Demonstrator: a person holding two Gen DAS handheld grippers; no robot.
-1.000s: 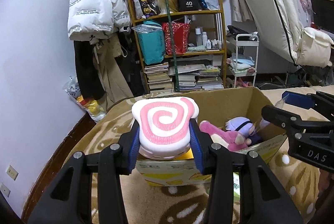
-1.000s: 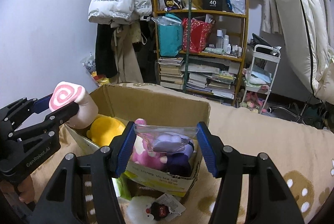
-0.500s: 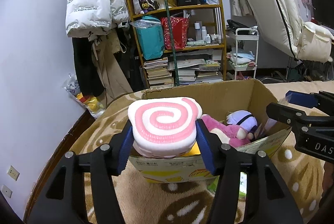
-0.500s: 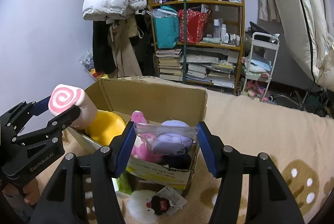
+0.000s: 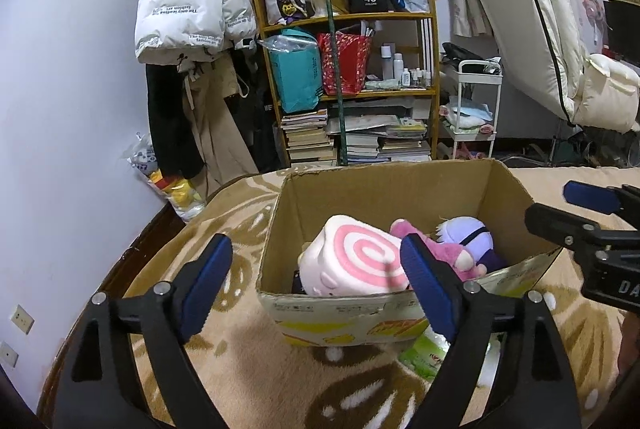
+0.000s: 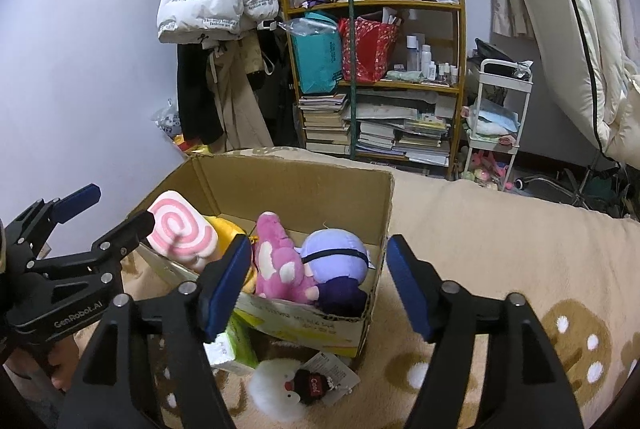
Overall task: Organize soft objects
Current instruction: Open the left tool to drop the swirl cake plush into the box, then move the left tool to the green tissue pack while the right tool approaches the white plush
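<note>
A cardboard box (image 5: 384, 189) (image 6: 304, 185) stands on a beige patterned blanket. In it lie a pink-and-white swirl plush (image 5: 352, 257) (image 6: 180, 229), a yellow plush (image 6: 228, 227), a pink plush (image 5: 444, 249) (image 6: 280, 265) and a purple round plush (image 5: 468, 233) (image 6: 334, 257). My left gripper (image 5: 316, 281) is open and empty, just in front of the box's near wall. My right gripper (image 6: 316, 277) is open and empty, over the box's near right corner. A white fluffy toy with a tag (image 6: 284, 385) lies on the blanket in front of the box.
A green packet (image 6: 236, 345) (image 5: 424, 353) lies against the box's front. Behind the bed stand a wooden shelf with books and bags (image 5: 352, 89), hanging coats (image 5: 188, 13), a white trolley (image 5: 476, 101) and a leaning white mattress (image 5: 536, 13).
My left gripper opened and dropped the swirl plush into the box. My right gripper opened and let go of the bagged purple plush, which now lies in the box.
</note>
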